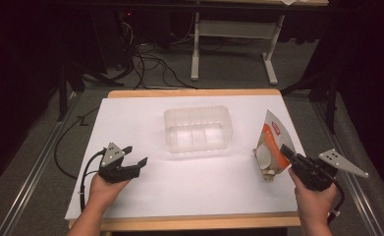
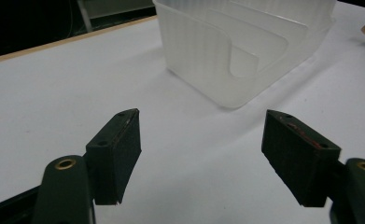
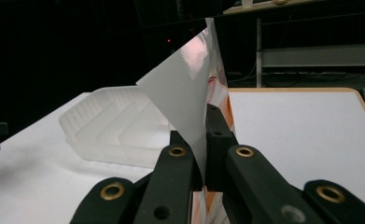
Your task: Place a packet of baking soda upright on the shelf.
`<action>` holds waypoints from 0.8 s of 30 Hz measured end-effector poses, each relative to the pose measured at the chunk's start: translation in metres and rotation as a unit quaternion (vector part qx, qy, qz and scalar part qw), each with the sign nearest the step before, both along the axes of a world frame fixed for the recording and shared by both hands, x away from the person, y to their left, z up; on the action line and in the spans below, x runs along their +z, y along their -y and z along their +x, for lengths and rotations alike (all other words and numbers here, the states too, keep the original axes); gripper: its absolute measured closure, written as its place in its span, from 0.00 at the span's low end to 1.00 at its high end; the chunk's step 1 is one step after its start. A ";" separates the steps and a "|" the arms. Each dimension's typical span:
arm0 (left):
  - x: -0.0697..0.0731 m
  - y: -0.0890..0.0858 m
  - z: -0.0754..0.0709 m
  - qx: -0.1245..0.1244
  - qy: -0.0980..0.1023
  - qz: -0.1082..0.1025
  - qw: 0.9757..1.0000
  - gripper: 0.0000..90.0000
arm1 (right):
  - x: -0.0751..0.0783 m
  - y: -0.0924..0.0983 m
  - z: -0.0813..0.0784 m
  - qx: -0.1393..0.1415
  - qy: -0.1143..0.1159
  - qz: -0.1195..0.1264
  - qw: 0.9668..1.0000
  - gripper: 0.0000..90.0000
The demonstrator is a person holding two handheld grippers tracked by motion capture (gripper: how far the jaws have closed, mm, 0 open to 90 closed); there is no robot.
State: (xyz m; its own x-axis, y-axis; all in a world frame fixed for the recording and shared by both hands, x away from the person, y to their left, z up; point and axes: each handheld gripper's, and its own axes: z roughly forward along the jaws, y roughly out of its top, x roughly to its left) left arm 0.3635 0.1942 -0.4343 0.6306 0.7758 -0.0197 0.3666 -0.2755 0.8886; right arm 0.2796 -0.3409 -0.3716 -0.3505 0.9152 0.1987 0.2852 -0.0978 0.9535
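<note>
Right gripper (image 1: 288,156) clamping a snack pouch (image 1: 269,146) by its edge, jaws pressed together on the glossy film with the pouch (image 3: 189,98) standing upright between them in the right gripper view. Pouch hanging over the right edge of the white table (image 1: 145,206), at the near-right, its long axis running roughly up and down and leaning slightly away from the hand, top corner pointing toward the far side.

Lying to the left of the pouch and a little farther back: a clear plastic tray (image 1: 198,129), well apart from it, sitting at the table's middle with its long axis running left to right. Judging by that layout, carrying the pouch leftward and slightly forward looks like the coming move (with the pouch tipped so its length lines up with the tray's, most likely). Right hand clearly the nearer one to the pouch, already holding it; tray about midway between both hands.

Left gripper (image 1: 133,158) resting at the near-left, jaws spread wide with nothing between them, pointing toward the tray (image 2: 245,56), near it but not touching.

Counting: one pouch, one tray (inner dividers showing faintly through the walls, exact number hard to tell), two grippers.
</note>
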 end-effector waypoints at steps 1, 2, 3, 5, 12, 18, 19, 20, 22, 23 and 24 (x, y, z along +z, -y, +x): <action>0.000 0.000 0.000 -0.001 0.003 0.000 1.000 0.32 | 0.002 -0.002 0.002 0.001 0.001 -0.001 1.000 1.00; 0.001 0.000 -0.001 -0.003 0.004 0.002 1.000 0.32 | 0.006 -0.004 0.004 0.004 0.002 -0.001 1.000 1.00; 0.001 0.000 -0.001 -0.003 0.005 0.002 1.000 0.32 | 0.009 -0.006 0.006 0.004 0.006 0.000 1.000 1.00; 0.001 0.000 -0.002 -0.001 0.002 -0.001 1.000 0.32 | 0.017 -0.008 0.010 0.008 0.014 0.011 1.000 1.00; 0.002 0.000 -0.005 -0.007 0.007 -0.003 1.000 0.32 | 0.043 -0.028 0.017 0.007 0.038 -0.001 0.999 1.00; 0.002 0.000 -0.004 -0.005 0.007 -0.003 1.000 0.32 | 0.060 -0.040 0.026 0.013 0.055 -0.006 0.998 1.00; 0.002 0.000 -0.004 -0.006 0.008 -0.002 1.000 0.32 | 0.062 -0.042 0.027 0.014 0.059 -0.008 0.998 1.00; 0.003 -0.001 -0.004 -0.006 0.009 -0.001 1.000 0.32 | 0.065 -0.045 0.029 0.015 0.062 -0.009 0.998 1.00; 0.002 0.000 -0.004 -0.006 0.007 -0.001 1.000 0.32 | 0.070 -0.051 0.032 0.018 0.066 -0.011 0.998 1.00; 0.002 0.000 -0.003 -0.006 0.007 -0.002 1.000 0.32 | 0.073 -0.054 0.034 0.020 0.069 -0.013 0.997 1.00; 0.002 0.000 -0.003 -0.006 0.007 -0.001 1.000 0.32 | 0.075 -0.058 0.035 0.021 0.071 -0.017 0.997 1.00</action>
